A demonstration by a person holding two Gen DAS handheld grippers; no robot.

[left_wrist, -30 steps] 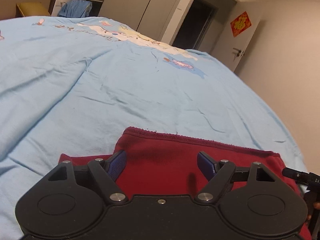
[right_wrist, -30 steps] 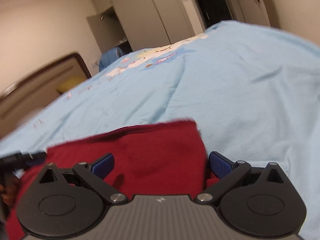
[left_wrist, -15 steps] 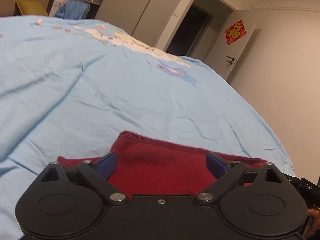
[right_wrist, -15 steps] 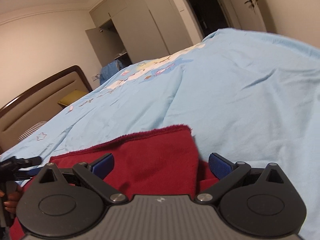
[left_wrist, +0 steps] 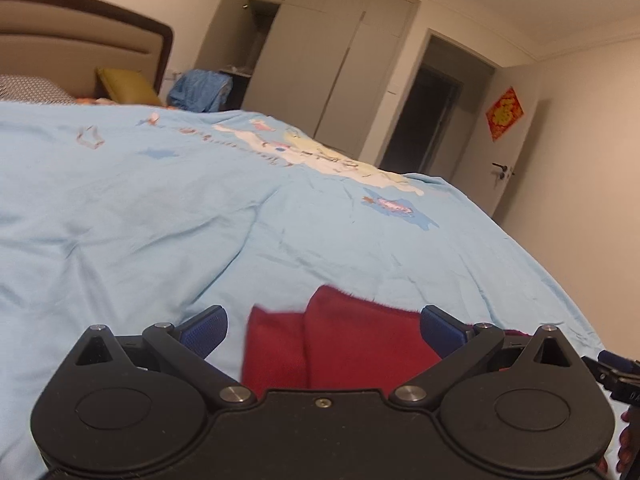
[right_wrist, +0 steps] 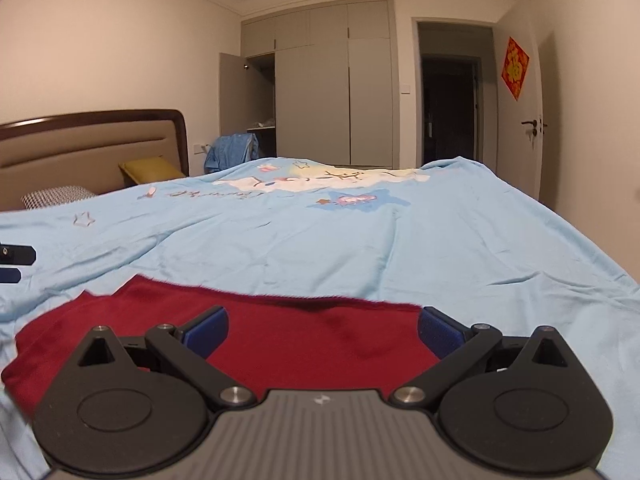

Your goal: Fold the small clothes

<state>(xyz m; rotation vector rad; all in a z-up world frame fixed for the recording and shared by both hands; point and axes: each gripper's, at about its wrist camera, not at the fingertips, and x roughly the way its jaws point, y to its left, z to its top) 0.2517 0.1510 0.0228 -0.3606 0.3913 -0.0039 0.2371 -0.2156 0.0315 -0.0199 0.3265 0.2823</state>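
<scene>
A dark red garment (right_wrist: pixel 288 340) lies flat on the light blue bedspread (right_wrist: pixel 360 240), close to the near edge of the bed. My right gripper (right_wrist: pixel 322 330) hovers over its near side, open, with nothing between the blue pads. In the left wrist view the red garment (left_wrist: pixel 344 340) shows a folded layer with an edge running down its left part. Open as well, my left gripper (left_wrist: pixel 322 328) stands above the garment's left end, its left pad over bare bedspread. The left gripper's tip (right_wrist: pixel 16 264) pokes in at the far left of the right wrist view.
The bedspread (left_wrist: pixel 160 220) stretches far ahead with cartoon prints. A headboard (right_wrist: pixel 92 140), a yellow pillow (right_wrist: pixel 150 168) and a checked pillow (right_wrist: pixel 56 196) lie at the back left. Wardrobe (right_wrist: pixel 332 92), dark doorway (right_wrist: pixel 450 108) and a door (right_wrist: pixel 520 120) stand beyond the bed.
Both grippers have pulled back and tilted up, so more of the room shows. The left gripper has shifted left, past the garment's left end. Both stay open.
</scene>
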